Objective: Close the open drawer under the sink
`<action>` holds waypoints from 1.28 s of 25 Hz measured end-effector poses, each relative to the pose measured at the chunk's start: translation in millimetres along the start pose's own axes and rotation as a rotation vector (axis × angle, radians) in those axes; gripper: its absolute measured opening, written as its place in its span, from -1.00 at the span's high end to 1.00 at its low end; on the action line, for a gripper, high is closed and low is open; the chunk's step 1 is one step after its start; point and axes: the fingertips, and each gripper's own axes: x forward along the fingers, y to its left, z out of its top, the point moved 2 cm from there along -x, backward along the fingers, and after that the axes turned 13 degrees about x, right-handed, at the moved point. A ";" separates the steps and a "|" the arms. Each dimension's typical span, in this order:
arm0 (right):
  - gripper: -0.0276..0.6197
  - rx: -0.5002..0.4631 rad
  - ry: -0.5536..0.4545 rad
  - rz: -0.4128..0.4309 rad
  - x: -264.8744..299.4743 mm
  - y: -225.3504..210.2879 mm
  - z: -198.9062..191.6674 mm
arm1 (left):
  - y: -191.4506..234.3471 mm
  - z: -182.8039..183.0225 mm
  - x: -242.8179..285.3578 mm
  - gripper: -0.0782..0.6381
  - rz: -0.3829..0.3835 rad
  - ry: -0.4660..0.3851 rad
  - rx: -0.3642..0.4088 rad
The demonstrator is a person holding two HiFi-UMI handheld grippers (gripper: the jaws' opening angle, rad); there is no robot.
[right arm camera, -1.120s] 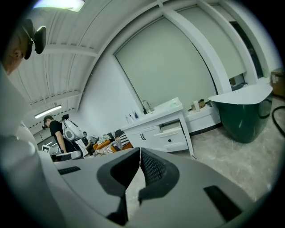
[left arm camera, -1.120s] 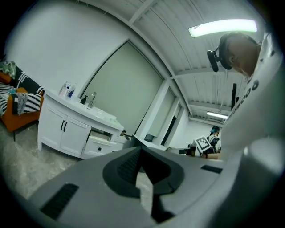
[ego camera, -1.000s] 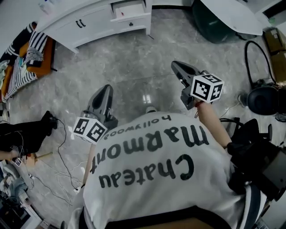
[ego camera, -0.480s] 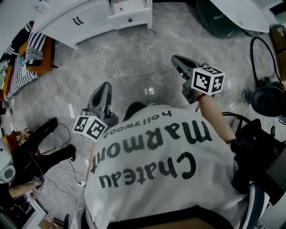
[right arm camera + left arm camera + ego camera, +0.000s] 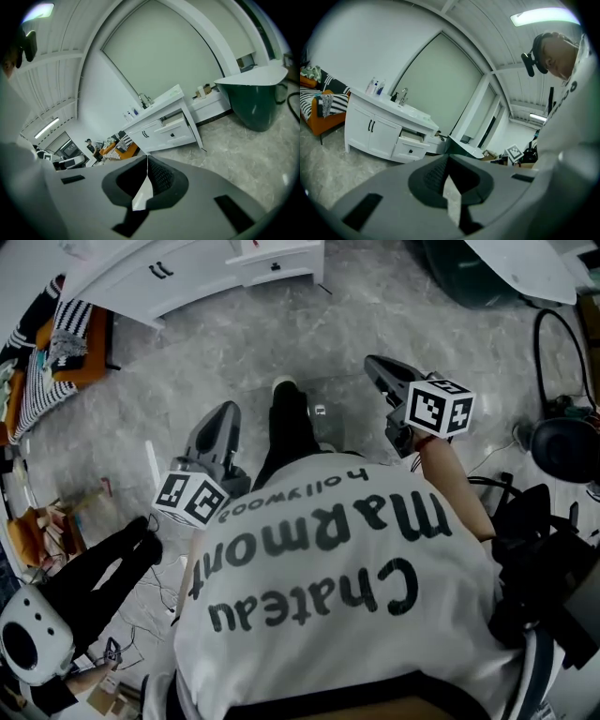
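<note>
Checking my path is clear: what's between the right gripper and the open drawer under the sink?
Only bare marble floor lies between the right gripper and the open drawer, shown in the head view and right gripper view.

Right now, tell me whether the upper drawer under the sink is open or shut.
Open: the upper drawer juts out from the white cabinet, ahead of the lower drawer.

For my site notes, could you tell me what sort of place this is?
Probably a bathroom mock-up in a lab or studio: a white sink vanity with a faucet stands on a grey stone-look floor, with loose cables lying nearby.
</note>
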 end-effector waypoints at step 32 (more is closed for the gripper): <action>0.88 0.107 -0.183 -0.167 136.6 7.8 163.2 | 168.7 118.2 202.8 0.76 -0.307 0.092 0.092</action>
